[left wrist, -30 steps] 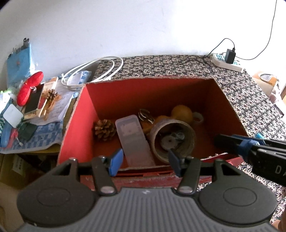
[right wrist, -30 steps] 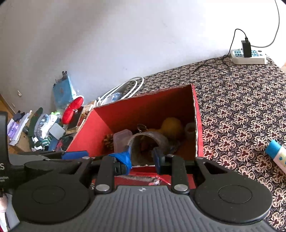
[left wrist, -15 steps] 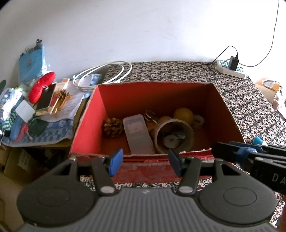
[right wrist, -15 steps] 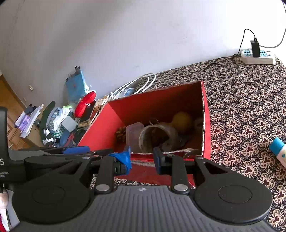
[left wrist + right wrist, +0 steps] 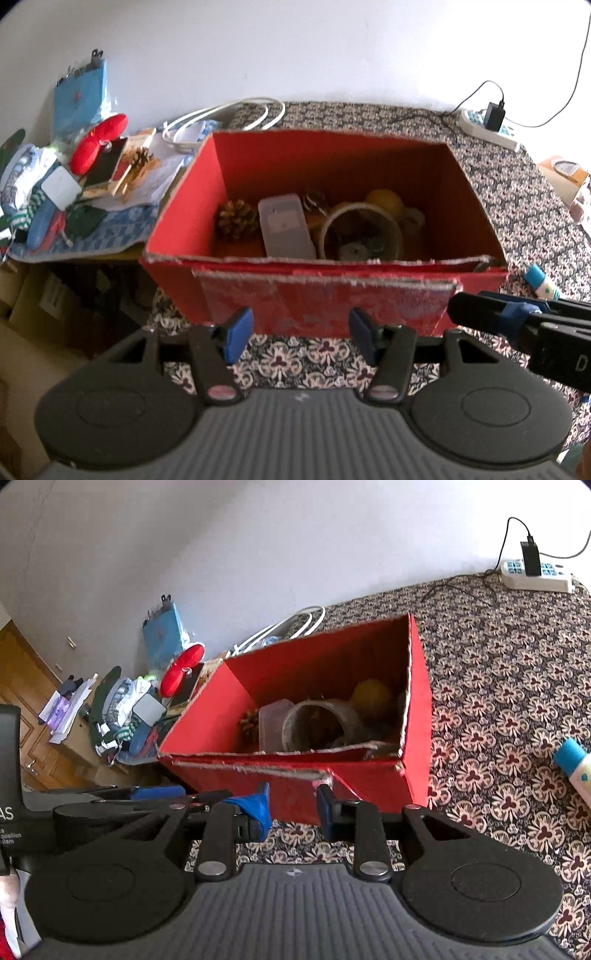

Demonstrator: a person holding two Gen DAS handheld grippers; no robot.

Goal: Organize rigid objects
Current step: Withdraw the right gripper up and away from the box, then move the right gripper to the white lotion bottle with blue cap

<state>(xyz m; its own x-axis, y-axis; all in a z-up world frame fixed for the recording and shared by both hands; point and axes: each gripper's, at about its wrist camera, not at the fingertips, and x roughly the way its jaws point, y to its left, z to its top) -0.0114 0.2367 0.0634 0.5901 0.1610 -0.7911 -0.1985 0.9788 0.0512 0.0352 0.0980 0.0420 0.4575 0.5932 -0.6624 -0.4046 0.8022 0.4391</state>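
Both grippers have drawn back from the red box [image 5: 325, 306]. Left gripper [image 5: 301, 334] wide, empty; right gripper [image 5: 293, 806] narrower, apparently empty. Blue-capped bottle [image 5: 574, 762] lies loose at 3 o'clock, probably next.

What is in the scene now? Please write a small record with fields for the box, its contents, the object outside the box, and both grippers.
container: open red cardboard box on patterned tablecloth
contents: brown pine cone, clear plastic case, round woven basket, yellow round object
outside box: small white bottle with blue cap, lying to the right of the box
left gripper: open, empty, before the box
right gripper: open, empty, before the box
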